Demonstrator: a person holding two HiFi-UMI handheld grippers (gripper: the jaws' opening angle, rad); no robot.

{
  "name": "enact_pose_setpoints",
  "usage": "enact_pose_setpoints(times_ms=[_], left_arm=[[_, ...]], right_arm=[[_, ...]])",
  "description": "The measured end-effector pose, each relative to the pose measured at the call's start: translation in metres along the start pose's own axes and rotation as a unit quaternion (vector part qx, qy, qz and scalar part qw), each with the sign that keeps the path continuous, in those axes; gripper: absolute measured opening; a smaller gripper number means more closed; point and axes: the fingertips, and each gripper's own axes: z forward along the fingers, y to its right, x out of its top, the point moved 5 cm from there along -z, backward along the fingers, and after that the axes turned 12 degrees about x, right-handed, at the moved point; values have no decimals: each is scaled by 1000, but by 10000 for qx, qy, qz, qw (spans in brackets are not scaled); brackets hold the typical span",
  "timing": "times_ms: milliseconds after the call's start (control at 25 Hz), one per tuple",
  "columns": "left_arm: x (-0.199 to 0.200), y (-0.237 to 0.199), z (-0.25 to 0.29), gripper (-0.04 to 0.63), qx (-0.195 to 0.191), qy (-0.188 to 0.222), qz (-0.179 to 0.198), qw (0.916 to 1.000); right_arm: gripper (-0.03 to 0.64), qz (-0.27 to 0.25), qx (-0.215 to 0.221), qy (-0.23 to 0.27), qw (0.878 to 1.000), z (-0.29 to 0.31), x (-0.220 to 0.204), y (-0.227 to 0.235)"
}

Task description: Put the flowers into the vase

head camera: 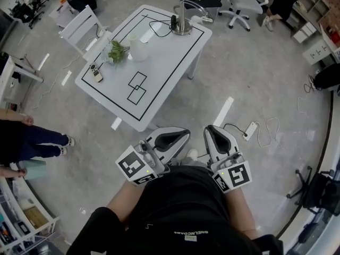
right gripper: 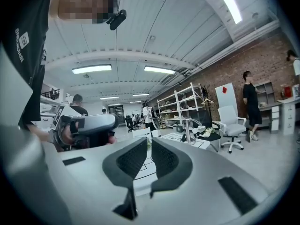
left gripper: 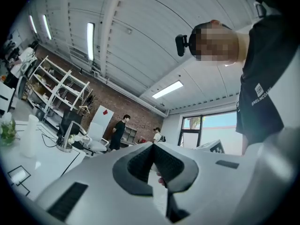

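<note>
With the flowers (head camera: 117, 51) well away on the counter (head camera: 159, 84), nothing was graspable: left gripper (head camera: 186, 133) fingers (left gripper: 136, 163) clenched empty, right gripper (head camera: 210, 129) slightly parted.

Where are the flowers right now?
In the head view, the flowers lie on the white table, near its left edge, just left of the vase.

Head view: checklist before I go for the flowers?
1. Left gripper open for a grasp: not ok, jaws shut, empty.
2. Right gripper empty: ok, jaws slightly apart, nothing between.
3. Flowers within reach: not ok, they lie on the table, well ahead of both grippers.
4. Vase upright: ok, standing beside the flowers.
5. Vase mouth free: cannot tell.
</note>
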Motion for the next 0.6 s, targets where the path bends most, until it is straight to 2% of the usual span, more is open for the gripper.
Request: enact_pose_setpoints(times_ms=[120, 240, 400, 600], left_arm=[[2, -11, -10, 3, 58, -61, 88, 9999], [3, -25, -23, 5, 197, -113, 271, 9994], [4, -43, -41, 5, 211, -207, 257, 9992], [5, -64, -58, 5, 214, -190, 291, 9992]], right_arm=[[22, 129, 38, 22, 9999, 9, -4, -4], [11, -9, 38, -61, 10000, 22, -6, -11], [11, -238, -63, -113, 9996, 41, -4, -23], [11, -279, -204, -63, 9994, 62, -9, -31]])
